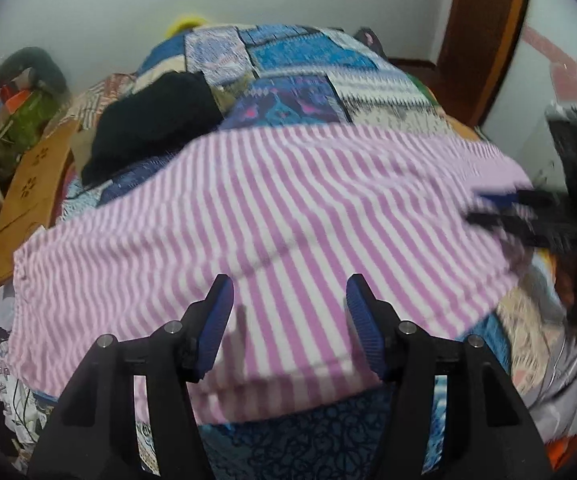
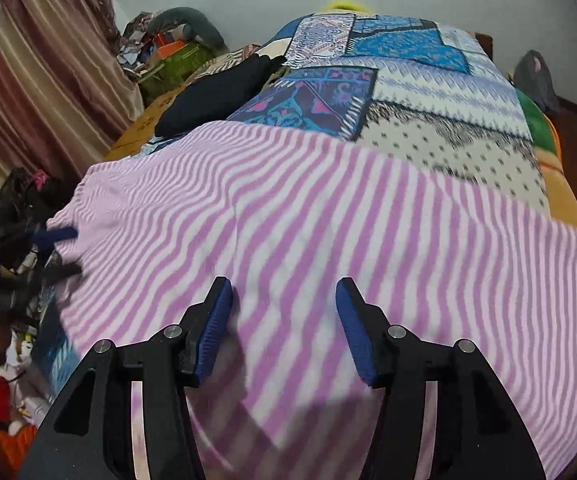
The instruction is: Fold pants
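pants (image 1: 272, 216) lie spread on the bed (image 1: 288, 68); left gripper (image 1: 290, 292) and right gripper (image 2: 284, 294) fingers spread, empty; next, pinch the 6 o'clock edge

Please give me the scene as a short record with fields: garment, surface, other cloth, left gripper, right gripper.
garment: pink-and-white striped pants, spread flat
surface: patchwork bedcover
other cloth: dark garment, beyond the pants
left gripper: open, above the pants, nothing held
right gripper: open, above the pants, nothing held
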The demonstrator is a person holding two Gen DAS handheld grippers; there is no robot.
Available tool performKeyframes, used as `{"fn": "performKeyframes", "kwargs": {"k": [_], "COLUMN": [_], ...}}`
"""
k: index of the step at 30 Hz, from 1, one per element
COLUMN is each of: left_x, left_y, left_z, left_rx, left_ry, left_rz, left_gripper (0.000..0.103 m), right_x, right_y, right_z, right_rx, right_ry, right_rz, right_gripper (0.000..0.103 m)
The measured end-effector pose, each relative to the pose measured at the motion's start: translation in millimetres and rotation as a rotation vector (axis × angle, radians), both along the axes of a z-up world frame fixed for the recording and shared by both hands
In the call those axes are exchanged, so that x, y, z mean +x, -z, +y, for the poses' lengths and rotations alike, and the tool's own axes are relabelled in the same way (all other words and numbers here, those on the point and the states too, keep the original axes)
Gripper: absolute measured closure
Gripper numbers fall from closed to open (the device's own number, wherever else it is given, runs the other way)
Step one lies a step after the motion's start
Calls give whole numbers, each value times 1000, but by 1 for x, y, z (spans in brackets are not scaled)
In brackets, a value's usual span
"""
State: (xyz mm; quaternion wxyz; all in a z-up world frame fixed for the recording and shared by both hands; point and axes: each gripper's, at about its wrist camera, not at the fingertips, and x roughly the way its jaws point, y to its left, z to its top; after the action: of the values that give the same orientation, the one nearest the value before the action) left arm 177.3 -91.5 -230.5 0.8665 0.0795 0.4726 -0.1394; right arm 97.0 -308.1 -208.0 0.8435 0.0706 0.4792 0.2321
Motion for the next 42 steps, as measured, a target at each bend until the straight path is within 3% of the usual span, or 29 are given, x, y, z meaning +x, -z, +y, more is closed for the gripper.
{"fn": "performKeyframes", "kwargs": {"k": [7, 15, 21, 27, 30, 37, 42], "left_x": [30, 56, 65, 64, 64, 62, 62], "left_y": [-20, -14, 11, 36, 43, 56, 59], "left_z": [-27, -104, -173, -219, -231, -239, -241], "left_rx": [-39, -73, -33, 40, 87, 149, 147], "left_ry": [9, 134, 246, 319, 333, 350, 353], "left_rz": [-25, 29, 86, 126, 109, 73, 64], "left_gripper": [43, 42, 42, 42, 38, 27, 23], "right_x": [-38, -96, -129, -134, -129, -123, -116], "right_y": [0, -3, 13, 32, 37, 48, 61], "right_z": [-33, -143, -200, -214, -217, -235, -239], "right_rx": [14, 22, 33, 119, 162, 238, 269], "right_ry": [97, 495, 694, 736, 752, 799, 818], "right_rz": [56, 34, 71, 99, 90, 93, 110], "right_gripper": [47, 45, 44, 44, 44, 43, 41]}}
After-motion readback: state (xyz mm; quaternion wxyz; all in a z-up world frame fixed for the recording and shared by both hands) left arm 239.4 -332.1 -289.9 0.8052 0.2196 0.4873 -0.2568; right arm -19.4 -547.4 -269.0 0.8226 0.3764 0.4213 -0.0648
